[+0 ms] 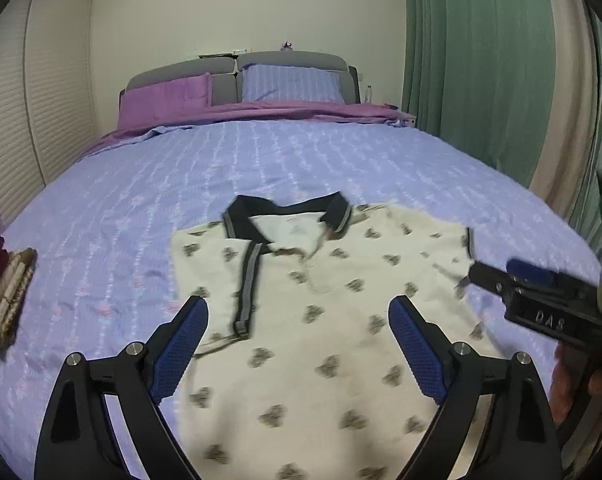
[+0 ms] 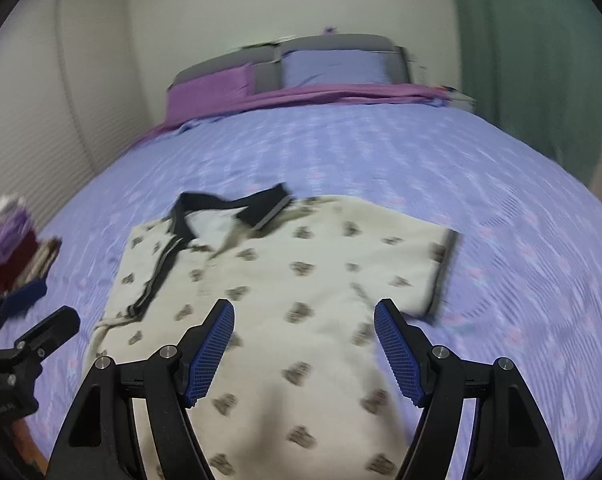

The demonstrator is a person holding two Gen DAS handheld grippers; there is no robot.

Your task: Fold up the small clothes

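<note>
A small cream polo shirt [image 1: 321, 312] with dark printed motifs and a black collar lies flat on the bed, front up. It also shows in the right wrist view [image 2: 301, 280]. Its left side looks folded inward along the placket; its right sleeve [image 2: 433, 264] lies spread out. My left gripper [image 1: 299, 316] is open and empty, held above the shirt's lower middle. My right gripper [image 2: 304, 320] is open and empty above the shirt's middle. The right gripper shows at the right in the left wrist view [image 1: 501, 280], near the sleeve edge.
The lilac patterned bedspread [image 1: 181, 184] covers the bed. A stack of folded clothes [image 1: 1, 288] lies at the bed's left edge, also in the right wrist view [image 2: 13, 248]. Pillows [image 1: 289, 84] lean on the grey headboard. Green curtains [image 1: 481, 60] hang on the right.
</note>
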